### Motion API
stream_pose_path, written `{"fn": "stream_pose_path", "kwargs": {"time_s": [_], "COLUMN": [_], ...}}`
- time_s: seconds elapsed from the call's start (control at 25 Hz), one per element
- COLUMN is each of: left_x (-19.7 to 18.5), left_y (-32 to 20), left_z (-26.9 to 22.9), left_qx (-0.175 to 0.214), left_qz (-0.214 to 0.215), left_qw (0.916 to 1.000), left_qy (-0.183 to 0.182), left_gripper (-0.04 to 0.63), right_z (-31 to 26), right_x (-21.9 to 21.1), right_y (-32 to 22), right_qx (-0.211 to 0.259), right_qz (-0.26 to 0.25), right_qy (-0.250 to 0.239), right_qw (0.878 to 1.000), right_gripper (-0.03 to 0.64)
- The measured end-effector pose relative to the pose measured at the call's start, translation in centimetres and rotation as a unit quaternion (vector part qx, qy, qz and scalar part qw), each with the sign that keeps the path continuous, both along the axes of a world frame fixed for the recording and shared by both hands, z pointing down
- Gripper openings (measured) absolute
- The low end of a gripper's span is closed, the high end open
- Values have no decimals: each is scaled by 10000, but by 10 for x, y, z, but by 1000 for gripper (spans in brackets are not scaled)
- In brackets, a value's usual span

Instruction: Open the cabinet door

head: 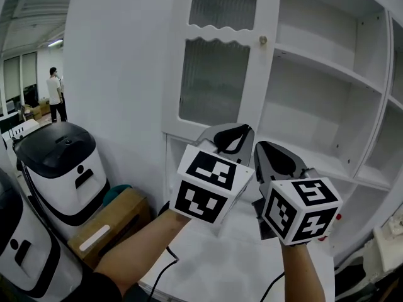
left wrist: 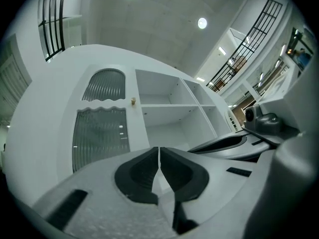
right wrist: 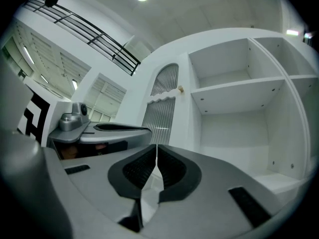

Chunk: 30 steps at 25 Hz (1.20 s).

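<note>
Where the white cabinet [head: 376,106] ended on its left, found the cabinet door [head: 217,80] — white frame, two panes of ribbed glass, the upper one rounded at the top, the lower one taller, both with a wavy edge along the rail between them. Noted a small brass knob [head: 262,40] on the right-hand stile, about level with that rail. Seemed to lie flush with the cabinet front, beside the open shelves [head: 315,68] on the right. Held the left gripper [head: 234,131] and the right gripper [head: 264,146] side by side just below the door, apart from it and short of the knob. Had both pairs of jaws pressed together — gripping nothing.
</note>
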State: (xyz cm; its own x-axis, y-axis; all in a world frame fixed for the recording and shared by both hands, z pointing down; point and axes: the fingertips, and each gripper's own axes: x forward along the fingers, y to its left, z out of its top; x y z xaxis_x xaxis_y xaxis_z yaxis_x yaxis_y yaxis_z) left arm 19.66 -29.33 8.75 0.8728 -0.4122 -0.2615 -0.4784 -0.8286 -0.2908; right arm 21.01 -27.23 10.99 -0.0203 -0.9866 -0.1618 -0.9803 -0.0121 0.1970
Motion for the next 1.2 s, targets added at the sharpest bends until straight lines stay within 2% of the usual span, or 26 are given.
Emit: {"fn": "stream_pose_path", "kwargs": {"time_s": [0.36, 0.6, 0.76, 0.96, 1.2], "left_x": [11, 19, 24, 34, 44], "left_y": [-26, -36, -41, -45, -52], "left_z": [-34, -61, -82, -96, -117], "left_qx": [478, 832, 1046, 1194, 1271], "left_qz": [164, 229, 198, 78, -269], "left_qw": [9985, 9957, 9932, 9910, 9886], "left_qy": [207, 331, 480, 595, 765], "left_gripper": [11, 51, 52, 71, 83], "right_z": [-28, -43, -46, -53, -63], "right_x": [11, 14, 20, 30, 38], "right_y": [-30, -42, -48, -50, -49], "right_qx": [223, 315, 339, 373, 450], "right_qz": [171, 255, 213, 149, -188], "right_qy": [76, 199, 182, 306, 364], "right_qw": [9996, 9990, 9990, 9987, 9981], "right_gripper": [21, 21, 21, 21, 21]}}
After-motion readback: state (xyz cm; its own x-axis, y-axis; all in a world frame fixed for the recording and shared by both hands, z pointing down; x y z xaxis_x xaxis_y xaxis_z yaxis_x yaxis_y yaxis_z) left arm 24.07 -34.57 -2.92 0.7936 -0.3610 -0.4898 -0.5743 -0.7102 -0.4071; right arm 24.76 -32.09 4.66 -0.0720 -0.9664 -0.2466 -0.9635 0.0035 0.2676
